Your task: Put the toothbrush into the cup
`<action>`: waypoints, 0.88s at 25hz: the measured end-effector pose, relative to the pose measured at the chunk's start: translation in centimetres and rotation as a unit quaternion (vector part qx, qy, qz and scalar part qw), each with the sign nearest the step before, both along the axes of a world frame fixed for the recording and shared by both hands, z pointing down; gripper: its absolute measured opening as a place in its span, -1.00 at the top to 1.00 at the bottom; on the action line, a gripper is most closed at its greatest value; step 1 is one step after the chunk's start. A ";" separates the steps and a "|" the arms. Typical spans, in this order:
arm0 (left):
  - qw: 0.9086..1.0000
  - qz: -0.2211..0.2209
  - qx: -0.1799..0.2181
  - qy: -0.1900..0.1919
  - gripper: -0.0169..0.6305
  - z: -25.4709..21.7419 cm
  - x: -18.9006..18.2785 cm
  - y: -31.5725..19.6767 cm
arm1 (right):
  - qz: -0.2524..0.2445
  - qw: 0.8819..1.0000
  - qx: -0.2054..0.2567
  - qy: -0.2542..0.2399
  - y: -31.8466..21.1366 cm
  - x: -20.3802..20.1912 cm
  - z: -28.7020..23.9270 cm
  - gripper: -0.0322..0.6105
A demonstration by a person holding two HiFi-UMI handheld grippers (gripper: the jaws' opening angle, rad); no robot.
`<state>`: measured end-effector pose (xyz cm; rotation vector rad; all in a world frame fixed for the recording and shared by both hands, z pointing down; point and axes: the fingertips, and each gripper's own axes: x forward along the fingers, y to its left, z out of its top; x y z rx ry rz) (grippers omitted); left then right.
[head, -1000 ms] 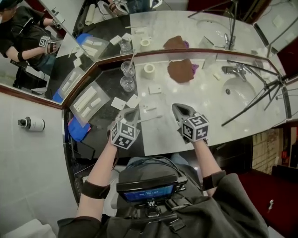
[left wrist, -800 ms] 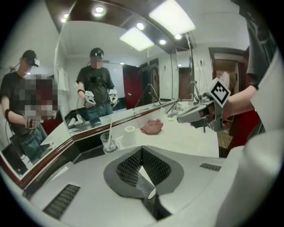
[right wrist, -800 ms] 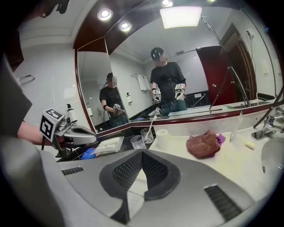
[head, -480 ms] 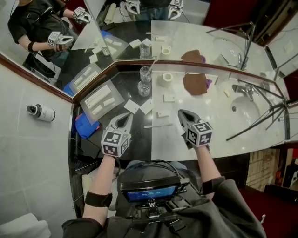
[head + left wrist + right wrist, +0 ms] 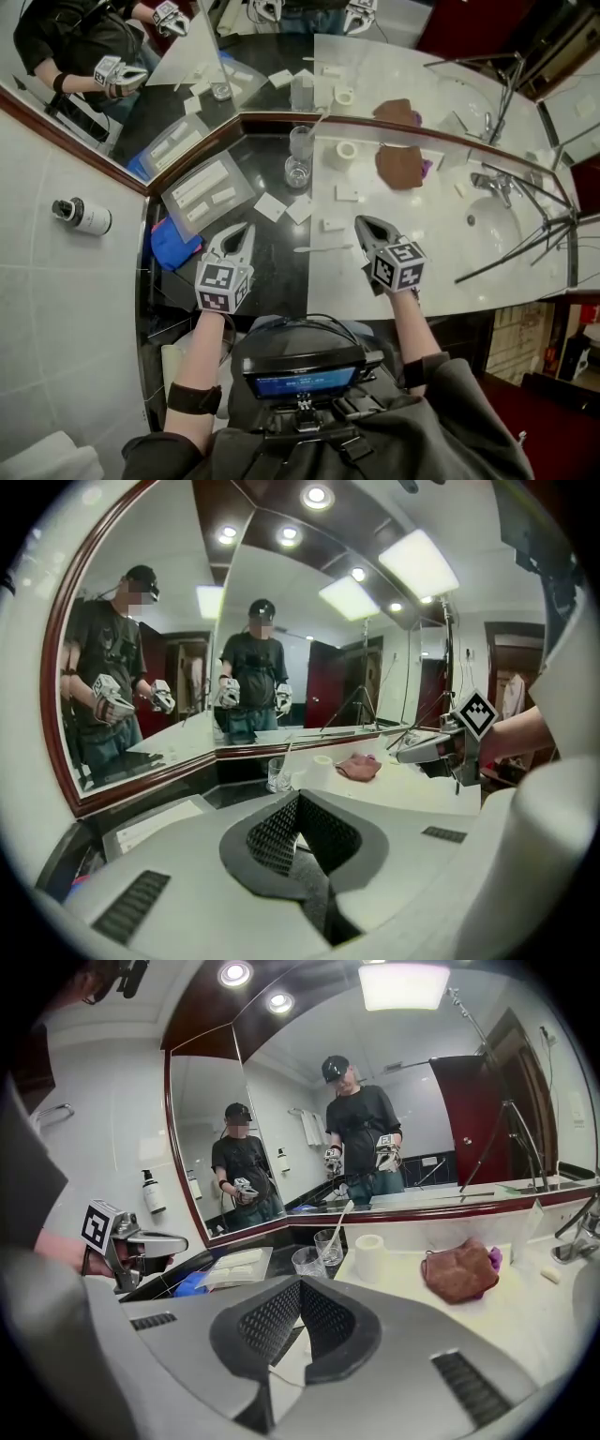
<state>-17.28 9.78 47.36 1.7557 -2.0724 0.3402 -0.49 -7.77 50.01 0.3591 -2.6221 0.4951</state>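
Marble counter (image 5: 433, 225), toothbrush (image 5: 323, 248) lying left-to-right

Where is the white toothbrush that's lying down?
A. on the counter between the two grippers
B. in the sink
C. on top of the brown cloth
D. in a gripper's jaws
A: the toothbrush lies flat on the counter between the left gripper and the right gripper, held by neither.

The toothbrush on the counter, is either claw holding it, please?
No, the toothbrush lies on the counter between left claw and right claw.
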 end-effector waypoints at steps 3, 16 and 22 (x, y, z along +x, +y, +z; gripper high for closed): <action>1.000 0.000 0.002 -0.004 0.94 0.4 0.0 -0.1 | 0.001 1.000 -0.001 0.006 -0.2 0.2 0.1 0.87; 1.000 0.003 -0.021 -0.004 0.81 1.1 -1.8 -5.5 | -0.007 1.000 0.010 0.022 -1.4 0.4 0.7 0.87; 0.996 0.061 -0.052 -0.039 0.52 1.9 -4.2 -13.2 | -0.009 1.000 0.012 0.020 -1.3 -1.2 1.5 0.87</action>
